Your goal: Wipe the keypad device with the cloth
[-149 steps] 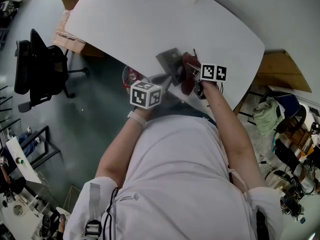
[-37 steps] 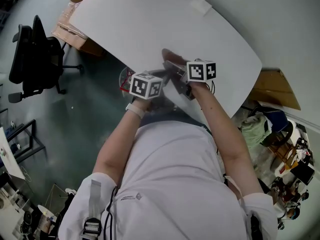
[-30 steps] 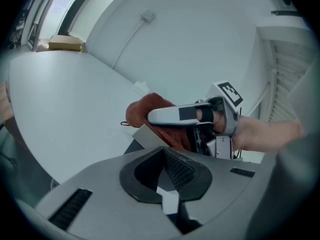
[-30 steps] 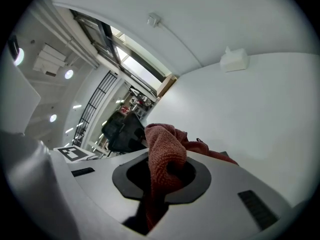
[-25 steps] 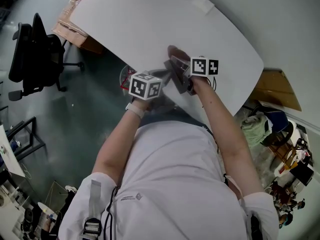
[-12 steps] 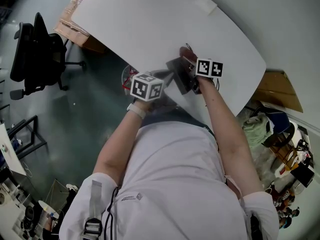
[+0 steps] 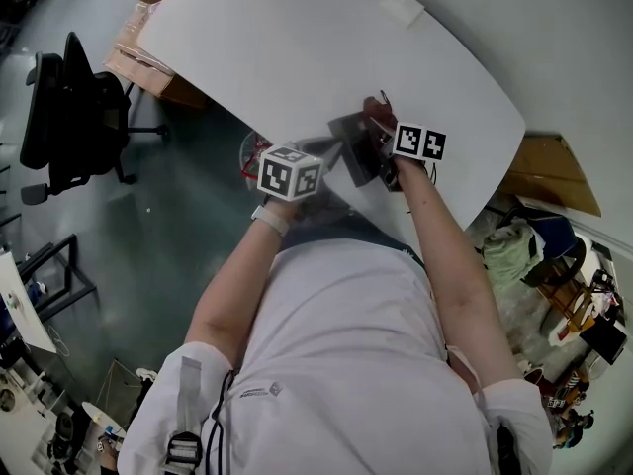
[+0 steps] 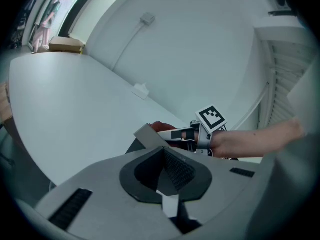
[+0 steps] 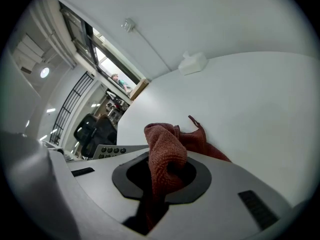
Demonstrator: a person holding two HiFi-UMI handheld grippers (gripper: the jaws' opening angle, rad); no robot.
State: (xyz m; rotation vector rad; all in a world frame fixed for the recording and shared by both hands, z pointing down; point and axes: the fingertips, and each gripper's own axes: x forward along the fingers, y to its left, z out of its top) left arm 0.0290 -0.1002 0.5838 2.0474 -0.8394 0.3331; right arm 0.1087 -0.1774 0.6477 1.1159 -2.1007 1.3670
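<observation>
Keypad device (image 7: 348, 148) shows as a dark grey slab just above the middle of the head view, near the front edge of the white table (image 7: 297, 38). The left gripper (image 7: 321, 162) reaches it from the lower left. The right gripper (image 7: 388, 148) comes in from the right with a reddish cloth (image 7: 375, 109) bunched against the device's right side. Wiping looks to be under way, I'd say. How much of the surface is clean I cannot tell, so more passes likely remain.

In the left gripper view, the left gripper (image 8: 168, 176) has its jaws pressed onto the near edge of the keypad device (image 8: 149, 134), which rises tilted toward the centre of the frame. Beyond it, right of centre, the cloth (image 8: 161, 127) peeps out beside the right gripper (image 8: 186, 134).

In the right gripper view, the right gripper (image 9: 162, 176) pinches the terry cloth (image 9: 167, 151) at lower centre. The keypad device (image 9: 112, 150), its round buttons in rows, lies just left of it.

I count one device, one cloth, two grippers, one small white box (image 9: 192, 62) at upper centre, and one black office chair (image 7: 74, 117) at the head view's left edge.
</observation>
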